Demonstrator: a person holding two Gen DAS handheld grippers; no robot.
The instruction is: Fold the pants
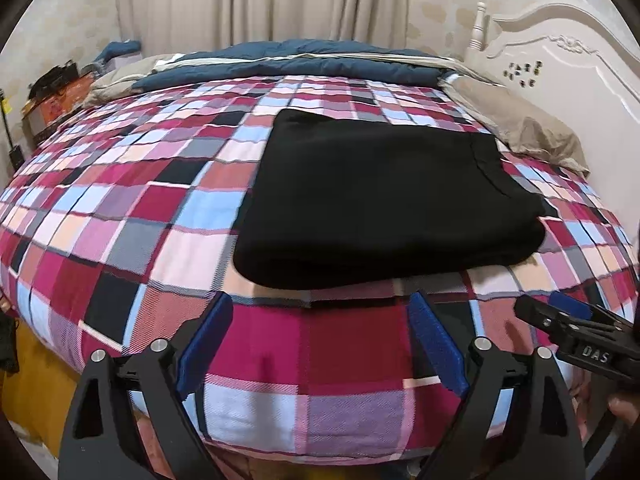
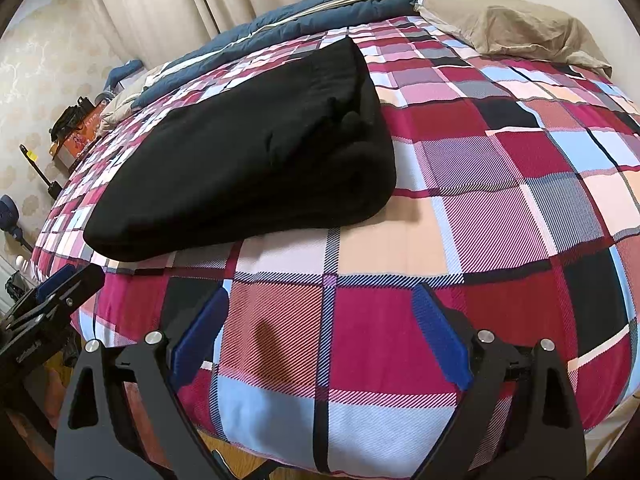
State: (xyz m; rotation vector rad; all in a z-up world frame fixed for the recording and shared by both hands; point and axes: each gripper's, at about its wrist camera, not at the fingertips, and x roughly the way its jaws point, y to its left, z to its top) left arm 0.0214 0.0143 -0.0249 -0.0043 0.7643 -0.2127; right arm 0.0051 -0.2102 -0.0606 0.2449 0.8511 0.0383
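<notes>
Black pants (image 1: 384,200) lie folded into a thick, roughly rectangular stack on the plaid bedspread (image 1: 132,208), toward the near edge of the bed. In the right wrist view the stack's layered folded end faces the right side, with several plies showing one on top of another. The pants touch only the bedspread; neither gripper is in contact with them.

Left gripper (image 1: 320,312): blue-padded fingers (image 1: 208,332) spread wide apart, nothing between them, held above the bedspread just short of the near edge of the pants. Right gripper (image 2: 320,308): fingers likewise spread wide and empty, held over the bedspread near the bed's front edge, with the pants ahead and to the left. Each gripper appears at the edge of the other's view (the right one at lower right of the left wrist view, with part of a hand (image 1: 624,416) below it, blurred).

Beyond the pants: a folded dark blue duvet (image 1: 288,60) across the far side of the bed, a beige pillow (image 2: 516,24) at the right, against a white headboard (image 1: 568,56). Cream curtains (image 1: 248,0) hang behind. At far left an orange box (image 1: 54,104) with dark items on top sits beside the bed; contents too small to tell.
</notes>
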